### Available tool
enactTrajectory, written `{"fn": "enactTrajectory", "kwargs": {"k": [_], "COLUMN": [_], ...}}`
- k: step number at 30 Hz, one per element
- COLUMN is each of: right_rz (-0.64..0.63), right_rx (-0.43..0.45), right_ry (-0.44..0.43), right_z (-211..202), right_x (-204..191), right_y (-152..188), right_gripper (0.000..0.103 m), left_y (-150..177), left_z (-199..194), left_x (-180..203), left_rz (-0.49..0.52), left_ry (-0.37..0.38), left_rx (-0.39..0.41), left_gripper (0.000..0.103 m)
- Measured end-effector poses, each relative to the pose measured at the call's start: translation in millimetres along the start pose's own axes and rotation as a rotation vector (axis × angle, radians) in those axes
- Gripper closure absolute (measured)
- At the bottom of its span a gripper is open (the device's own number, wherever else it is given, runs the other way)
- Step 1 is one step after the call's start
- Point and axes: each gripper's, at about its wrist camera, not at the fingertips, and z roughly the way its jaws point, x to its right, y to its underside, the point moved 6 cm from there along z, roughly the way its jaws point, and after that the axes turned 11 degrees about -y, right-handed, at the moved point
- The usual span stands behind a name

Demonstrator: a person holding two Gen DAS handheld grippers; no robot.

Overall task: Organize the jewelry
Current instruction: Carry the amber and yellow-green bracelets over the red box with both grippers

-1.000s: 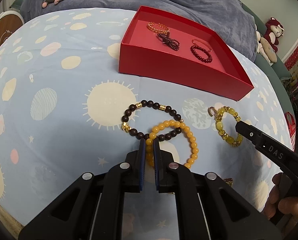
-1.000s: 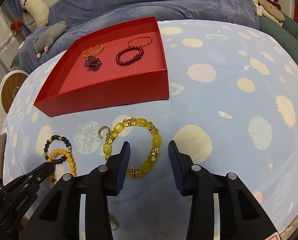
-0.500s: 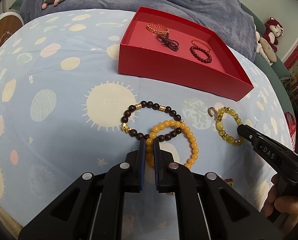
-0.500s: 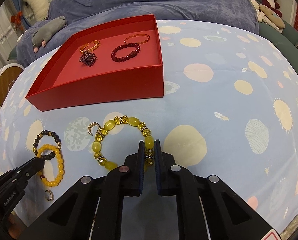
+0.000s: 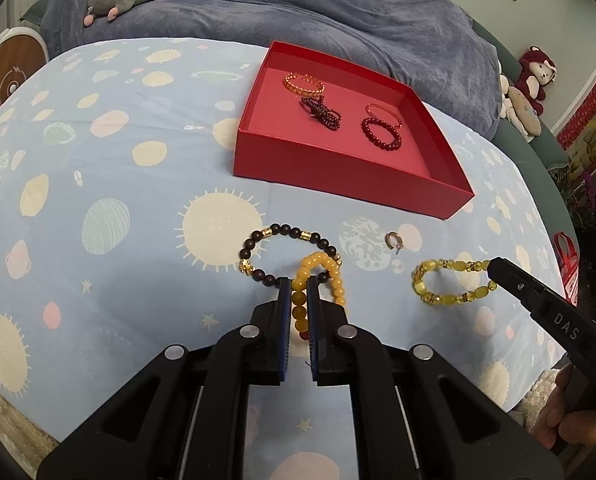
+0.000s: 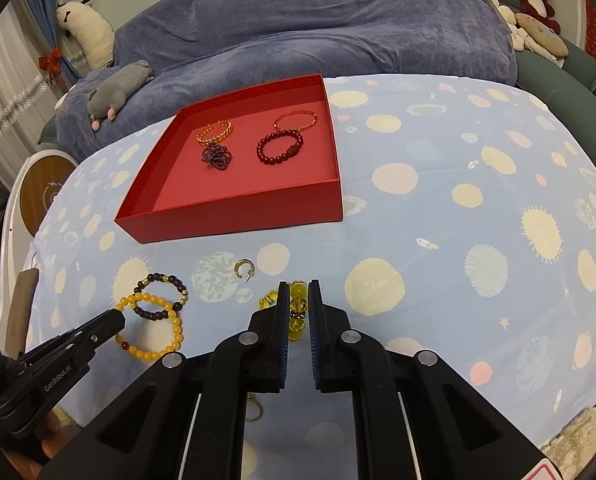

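Two handheld grippers work over a pale blue cloth [image 5: 110, 184] printed with suns and planets. At the far side sits a shallow red box [image 5: 337, 178], the place where the jewelry goes.

Four pieces already lie inside it: an orange bead bracelet [image 5: 303, 84], a dark purple bead strand [image 5: 321, 109] bunched up, a thin orange bangle [image 5: 382, 111] and a red bead bracelet [image 5: 381, 134].

The left gripper [image 5: 298, 294] is nearly closed, pinching an amber bead bracelet [image 5: 321, 276] that seems partly raised off the cloth. The right gripper [image 6: 298, 300] is likewise nearly closed, gripping a yellow crystal bracelet [image 5: 449, 282] that hangs out sideways from its tip.

Left on the cloth are a dark bead bracelet with gold spacers [image 5: 286, 254], touching the amber one, and a small gold crescent earring [image 5: 393, 241] near the box front. A gold ring-like piece [image 6: 254, 408] shows under the right gripper, too hidden to identify.

So the job looks about half done — roughly four pieces stored, two in hand, at least two waiting.

Readable writing: "DAS" on the right gripper's finger, "GenRobot.AI" on the left's.
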Motion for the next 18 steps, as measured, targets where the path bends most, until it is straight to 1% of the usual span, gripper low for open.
{"fn": "enactTrajectory", "kwargs": {"k": [11, 14, 18], "right_rz": [-0.026, -0.04, -0.056], "right_rx": [0.05, 0.065, 0.088], "right_ry": [-0.006, -0.022, -0.072], "right_z": [-34, -40, -41], "right_x": [-7, -13, -26], "right_y": [-15, -27, -53], "right_gripper": [0.094, 0.094, 0.094], "left_y": [-19, -31, -59], "left_z": [-35, -42, -51], "left_x": [8, 13, 29], "left_rz": [0.035, 0.046, 0.069], "left_ry": [0.021, 0.038, 0.073], "left_rx": [0.037, 0.051, 0.087], "left_gripper": [0.096, 0.096, 0.096]}}
